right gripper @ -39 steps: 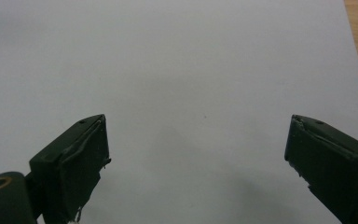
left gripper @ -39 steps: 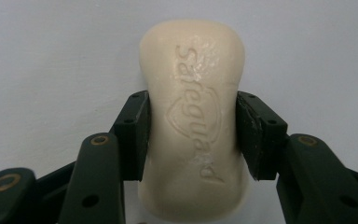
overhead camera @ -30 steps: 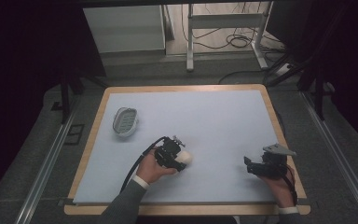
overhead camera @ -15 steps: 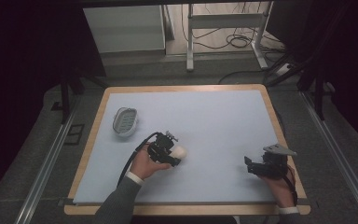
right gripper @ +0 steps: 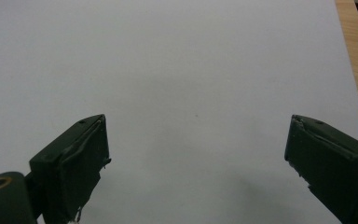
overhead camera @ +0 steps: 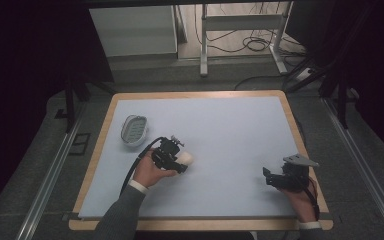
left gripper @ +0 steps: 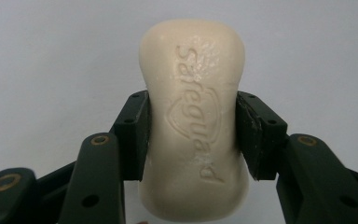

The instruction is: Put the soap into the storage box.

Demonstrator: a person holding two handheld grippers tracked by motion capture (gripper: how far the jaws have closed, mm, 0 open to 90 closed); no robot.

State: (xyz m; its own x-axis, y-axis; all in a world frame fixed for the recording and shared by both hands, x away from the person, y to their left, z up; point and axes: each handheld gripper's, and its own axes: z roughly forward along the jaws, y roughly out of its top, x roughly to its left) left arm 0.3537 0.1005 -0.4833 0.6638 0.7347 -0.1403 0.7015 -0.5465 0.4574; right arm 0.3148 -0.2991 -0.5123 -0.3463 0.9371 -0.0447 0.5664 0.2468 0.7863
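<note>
A cream bar of soap (left gripper: 193,121) with an embossed brand name sits clamped between the two black jaws of my left gripper (left gripper: 192,135), which press on its narrow waist. From above, the left gripper (overhead camera: 180,161) holds the soap (overhead camera: 186,159) just over the pale blue mat, right of a grey oval soap dish (overhead camera: 133,129). My right gripper (overhead camera: 269,178) rests near the mat's front right corner; in the right gripper view its jaws (right gripper: 196,154) stand wide apart with bare mat between them.
The pale blue mat (overhead camera: 220,130) lies on a wood-rimmed table (overhead camera: 195,94). The wooden rim (right gripper: 356,56) runs along the right of the right gripper view. Beyond the table are a white cabinet (overhead camera: 132,30), metal legs and floor cables.
My left hand has carried the soap leftward and slightly away from the front edge, closer to the soap dish. The right gripper has stayed put.
</note>
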